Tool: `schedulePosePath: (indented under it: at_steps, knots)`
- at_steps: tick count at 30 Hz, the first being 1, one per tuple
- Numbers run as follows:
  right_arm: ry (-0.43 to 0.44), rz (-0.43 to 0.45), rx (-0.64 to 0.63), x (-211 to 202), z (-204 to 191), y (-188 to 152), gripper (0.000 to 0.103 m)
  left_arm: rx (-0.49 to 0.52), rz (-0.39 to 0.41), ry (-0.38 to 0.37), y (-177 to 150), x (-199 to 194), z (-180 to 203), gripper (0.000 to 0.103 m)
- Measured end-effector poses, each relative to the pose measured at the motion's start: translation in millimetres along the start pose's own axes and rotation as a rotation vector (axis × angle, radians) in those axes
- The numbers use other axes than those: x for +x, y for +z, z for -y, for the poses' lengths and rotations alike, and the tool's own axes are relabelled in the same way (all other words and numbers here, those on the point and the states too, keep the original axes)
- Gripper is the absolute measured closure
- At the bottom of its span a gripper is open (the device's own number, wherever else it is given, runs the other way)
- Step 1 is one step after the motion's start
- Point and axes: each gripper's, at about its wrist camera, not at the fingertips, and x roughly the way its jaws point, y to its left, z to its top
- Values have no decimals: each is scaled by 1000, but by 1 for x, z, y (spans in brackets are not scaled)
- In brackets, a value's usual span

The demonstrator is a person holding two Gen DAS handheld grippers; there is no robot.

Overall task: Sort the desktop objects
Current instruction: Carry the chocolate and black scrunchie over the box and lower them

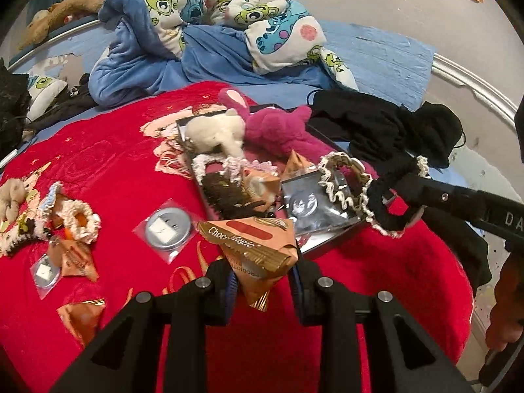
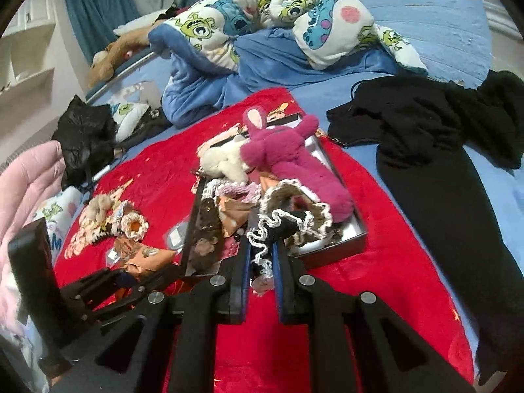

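A bed [image 2: 442,32] with a blue sheet filled both views, and a red blanket [image 1: 114,150] lay across it. A cartoon-print quilt [image 1: 183,9] was bunched at the far side of the blanket, and black clothes [image 2: 425,124] sprawled to its right. On the blanket sat a shallow dark tray [image 2: 344,245], crowded with things. A magenta plush rabbit [image 2: 288,160] lay along the tray, with a cream plush toy [image 1: 219,134] pressed against its left side. Frilled hair ties and a packaged picture card [image 1: 314,203] filled the near end of the tray. Left of the tray, on the blanket, lay a round badge in a clear sleeve [image 1: 167,229], more hair ties [image 1: 82,219] and orange snack packets [image 1: 78,258].

The left tongs [image 1: 262,281] were clamped on an orange triangular snack packet [image 1: 258,245], held just before the tray's near corner. The right tongs [image 2: 262,281] were pinched on a black hair tie with white trim [image 2: 268,232], over the tray's near end.
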Motion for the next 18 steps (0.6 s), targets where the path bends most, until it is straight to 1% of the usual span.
schedulePosePath:
  at_steps: [4, 8, 13, 18]
  knots:
    - [19, 5, 8, 6, 1, 0, 91, 1, -6, -1, 3, 11, 4, 75]
    - [34, -5, -12, 16, -7, 1, 91, 2, -18, -5, 3, 19, 3, 75]
    - [66, 12, -40, 22, -14, 5, 91, 26, -5, -11, 6, 24, 3, 75]
    - [95, 9, -18, 35, -17, 9, 91, 31, 2, -22, 10, 30, -2, 75]
